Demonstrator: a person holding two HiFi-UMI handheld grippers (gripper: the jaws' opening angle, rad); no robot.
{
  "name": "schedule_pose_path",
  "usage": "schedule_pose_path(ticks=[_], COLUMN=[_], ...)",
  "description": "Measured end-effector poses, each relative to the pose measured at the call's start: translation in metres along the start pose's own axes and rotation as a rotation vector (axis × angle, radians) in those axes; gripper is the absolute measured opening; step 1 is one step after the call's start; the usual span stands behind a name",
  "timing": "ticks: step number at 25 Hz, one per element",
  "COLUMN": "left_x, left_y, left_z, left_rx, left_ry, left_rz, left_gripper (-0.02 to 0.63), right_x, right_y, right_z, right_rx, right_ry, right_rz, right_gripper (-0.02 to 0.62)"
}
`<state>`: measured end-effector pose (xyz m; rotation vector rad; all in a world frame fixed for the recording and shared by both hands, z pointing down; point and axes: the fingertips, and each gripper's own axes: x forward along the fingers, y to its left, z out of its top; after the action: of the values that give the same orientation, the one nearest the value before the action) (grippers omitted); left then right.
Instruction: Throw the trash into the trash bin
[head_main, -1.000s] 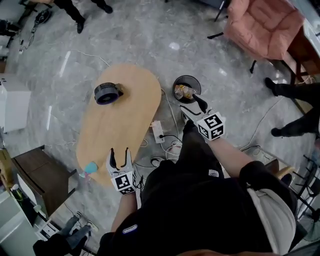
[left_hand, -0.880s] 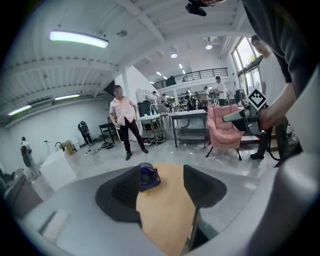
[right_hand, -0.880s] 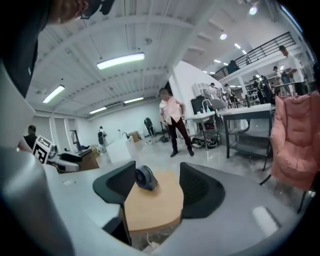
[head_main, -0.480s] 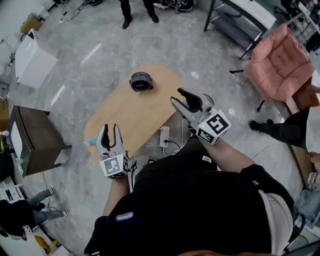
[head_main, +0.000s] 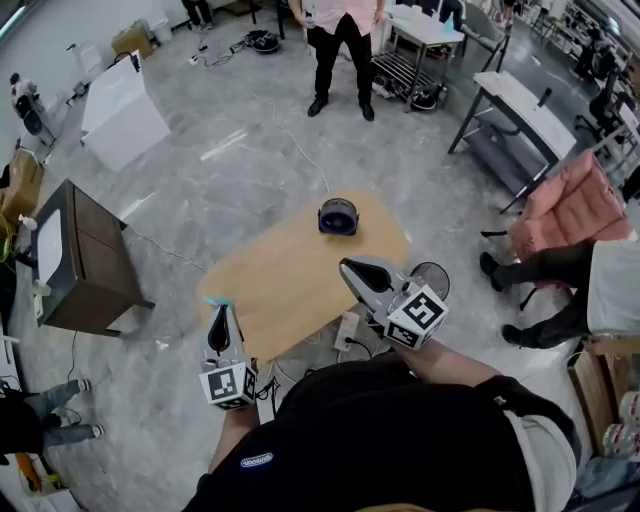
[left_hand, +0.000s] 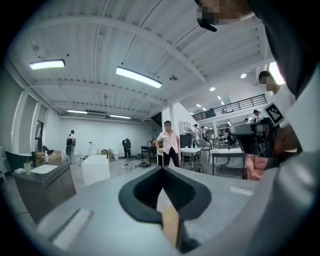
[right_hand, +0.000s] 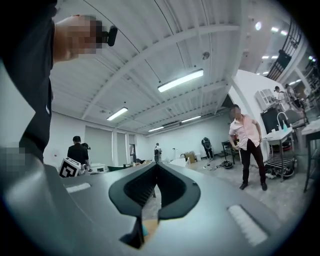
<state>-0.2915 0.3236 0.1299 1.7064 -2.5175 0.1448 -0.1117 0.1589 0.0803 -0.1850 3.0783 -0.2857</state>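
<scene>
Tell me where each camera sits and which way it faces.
Head view: on the head, steeply down at the oval table; own torso, left gripper, right gripper.
Left gripper view: on that gripper, level across the room; its shut jaws.
Right gripper view: likewise level; its just-closed, empty jaws.
Shared: both gripper views show the standing person in a pink shirt.

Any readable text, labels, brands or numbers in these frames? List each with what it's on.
No text can be read in any view.
Oval logo patch on the person's black top: white lettering, too small and blurred to read.
Cube on the left gripper and cube on the right gripper: black-and-white square patterns only, no letters or numbers.
</scene>
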Motion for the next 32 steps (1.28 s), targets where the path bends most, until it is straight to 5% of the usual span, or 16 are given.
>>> schedule_pose_path(ticks=[5,16,32], left_x=[-0.018,0.007,0.015], left_y=[0.005,-0.029,-0.042], left_z=[0.020,0.068,0.057], left_rx=[0.014,0.065,0.041], left_ry=[0.009,-0.047,-0.037], left_rz=[-0.014,-0.044,-0.026], left_gripper=[0.002,0.002,0.002], right_x=[0.014,0.024,0.028], right_y=[0.022,-0.005,-0.007], right_z=[0.031,0.071,0.047], right_rx=[-0.029,-0.001,-0.057], right_ry=[-0.023,-0.069,0.061], right_rz=[0.064,0.156,0.221], right_gripper=[0.031,0.029,0.029])
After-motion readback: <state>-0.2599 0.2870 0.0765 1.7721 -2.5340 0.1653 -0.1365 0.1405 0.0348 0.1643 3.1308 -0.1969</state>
